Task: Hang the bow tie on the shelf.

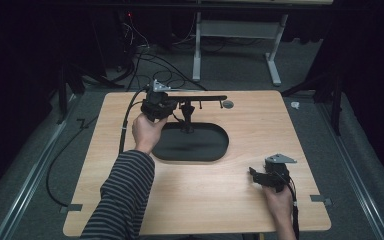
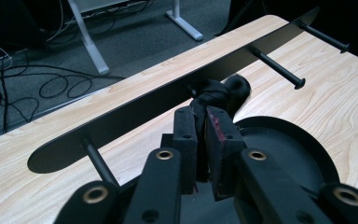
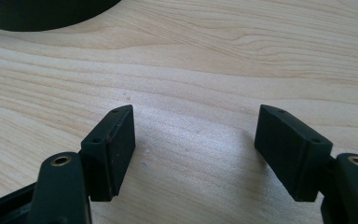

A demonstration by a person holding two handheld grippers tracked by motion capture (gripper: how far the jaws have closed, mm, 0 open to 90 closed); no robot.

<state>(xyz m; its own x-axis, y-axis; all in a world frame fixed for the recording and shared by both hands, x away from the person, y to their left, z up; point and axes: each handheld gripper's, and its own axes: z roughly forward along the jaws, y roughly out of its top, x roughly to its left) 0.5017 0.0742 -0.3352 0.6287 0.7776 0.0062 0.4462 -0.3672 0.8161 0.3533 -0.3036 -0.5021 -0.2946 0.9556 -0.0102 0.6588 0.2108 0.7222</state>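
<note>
The left gripper [image 2: 200,140] pinches a black cloth-like thing [image 2: 219,93] between nearly closed fingers, just beside the black stand's [image 1: 187,142] horizontal bar [image 2: 168,100], above its oval base. The right gripper [image 3: 196,149], fingers wide and holding nothing, rests over bare worktop [image 1: 220,185] well right of the stand.

Light wooden table with rounded corners [image 1: 220,190], small grey round disc [image 1: 228,104] on its far edge, white metal desk legs [image 1: 275,62] beyond, tangled black cables [image 1: 145,60] on grey carpet far left.
</note>
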